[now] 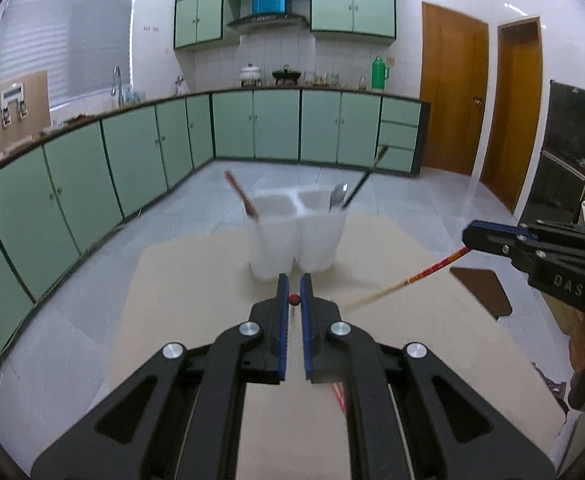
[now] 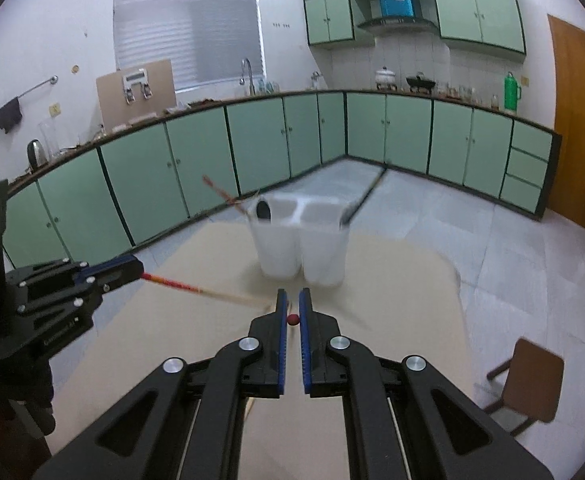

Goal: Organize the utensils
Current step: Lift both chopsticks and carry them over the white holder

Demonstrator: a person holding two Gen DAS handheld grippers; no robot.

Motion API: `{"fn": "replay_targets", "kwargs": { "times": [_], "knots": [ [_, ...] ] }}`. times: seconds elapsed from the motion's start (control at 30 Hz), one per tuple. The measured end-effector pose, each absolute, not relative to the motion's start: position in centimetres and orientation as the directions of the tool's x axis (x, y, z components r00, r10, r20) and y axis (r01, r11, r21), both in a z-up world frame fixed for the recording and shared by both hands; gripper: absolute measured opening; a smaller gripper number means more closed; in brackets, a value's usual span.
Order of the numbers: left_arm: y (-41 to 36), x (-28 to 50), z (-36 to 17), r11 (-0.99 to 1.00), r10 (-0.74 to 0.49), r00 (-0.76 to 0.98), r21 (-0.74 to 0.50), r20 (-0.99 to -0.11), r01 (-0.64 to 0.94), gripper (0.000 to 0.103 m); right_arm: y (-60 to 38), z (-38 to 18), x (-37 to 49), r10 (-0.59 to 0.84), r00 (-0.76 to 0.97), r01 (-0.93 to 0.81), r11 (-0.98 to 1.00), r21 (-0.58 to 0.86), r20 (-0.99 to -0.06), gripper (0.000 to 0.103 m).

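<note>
Two grippers are hovering over a beige table (image 1: 196,360) that is filling the lower part of both views. At mid-frame a white utensil holder (image 1: 296,236) is standing on it, carrying a brown-handled utensil (image 1: 241,193) in its left compartment and a metal spoon (image 1: 337,199) with a dark stick (image 1: 366,178) in its right. Low in the left wrist view, the left gripper (image 1: 294,300) is pinching a chopstick end-on, its red tip (image 1: 294,300) showing between the blue pads. At that view's right edge, the right gripper (image 1: 468,237) is pinching another red-and-pale chopstick (image 1: 408,280), which is slanting down toward the table.
</note>
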State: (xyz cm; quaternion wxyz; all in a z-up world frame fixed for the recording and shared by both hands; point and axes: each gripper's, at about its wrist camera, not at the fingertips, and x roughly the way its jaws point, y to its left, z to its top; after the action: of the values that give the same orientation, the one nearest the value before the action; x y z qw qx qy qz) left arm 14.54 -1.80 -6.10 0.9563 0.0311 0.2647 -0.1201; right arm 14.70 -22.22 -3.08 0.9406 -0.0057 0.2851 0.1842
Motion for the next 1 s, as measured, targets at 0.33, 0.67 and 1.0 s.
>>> {"fn": "replay_targets", "kwargs": {
  "times": [0.33,0.67,1.0],
  "knots": [
    [-2.9,15.9,-2.3,0.955,-0.264,0.851,-0.004,-0.455,0.295,0.004,-21.8,1.7,18.2,0.373,0.771,-0.414,0.909,0.039,-0.516,0.006],
    [-3.4,18.2,2.3,0.952,-0.284,0.890,0.007,-0.356,0.306,0.004,-21.5,7.0,20.3,0.411,0.803,-0.442,0.896,0.029,-0.432,0.006],
    [-4.8,24.2,8.0,0.961,-0.262,0.938,0.031,-0.229,0.276,0.004,-21.2,11.2,26.4,0.373,0.862,-0.380,0.924,0.048,-0.344,0.006]
  ]
}}
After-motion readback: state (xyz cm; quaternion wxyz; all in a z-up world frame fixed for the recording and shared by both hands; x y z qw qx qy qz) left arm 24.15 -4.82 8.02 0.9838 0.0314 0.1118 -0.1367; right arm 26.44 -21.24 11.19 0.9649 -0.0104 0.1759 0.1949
